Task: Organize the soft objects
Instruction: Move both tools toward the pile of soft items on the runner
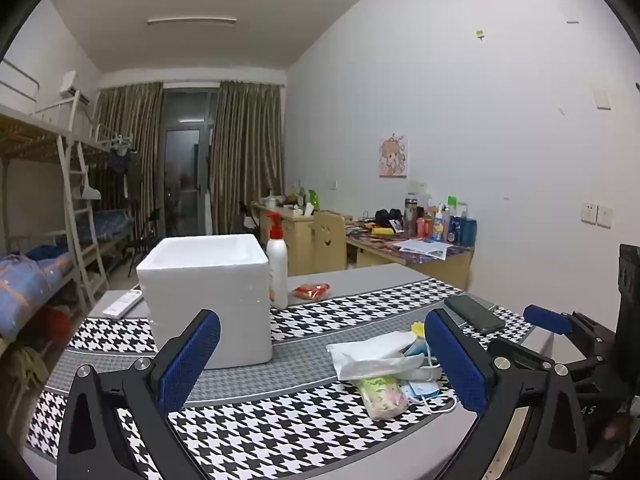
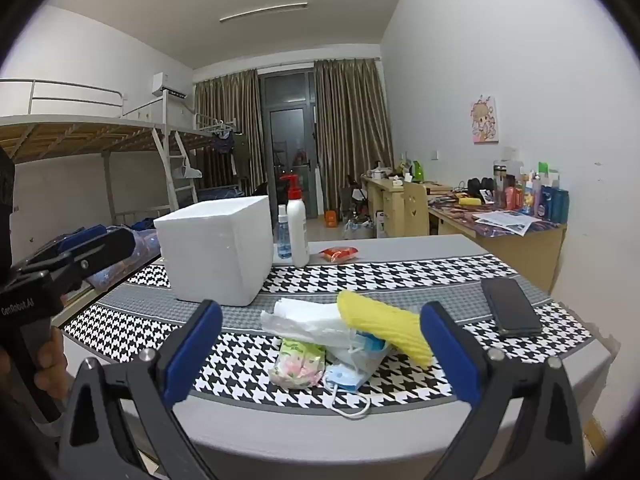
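Right gripper (image 2: 320, 344) agape just before soft pile (image 2: 340, 344), foam box (image 2: 216, 256) beyond.

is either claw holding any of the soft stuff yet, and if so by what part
Nothing is held. The left claw and right claw are both open and empty, short of the pile: yellow sponge, tissue pack and face mask lie untouched.

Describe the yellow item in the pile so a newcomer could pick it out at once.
Start at the white foam box on the houndstooth table. In front of it lies a small pile of soft things, left of the black phone. The yellow sponge lies on top at the pile's right, the only ribbed, bright yellow piece among white and blue ones.
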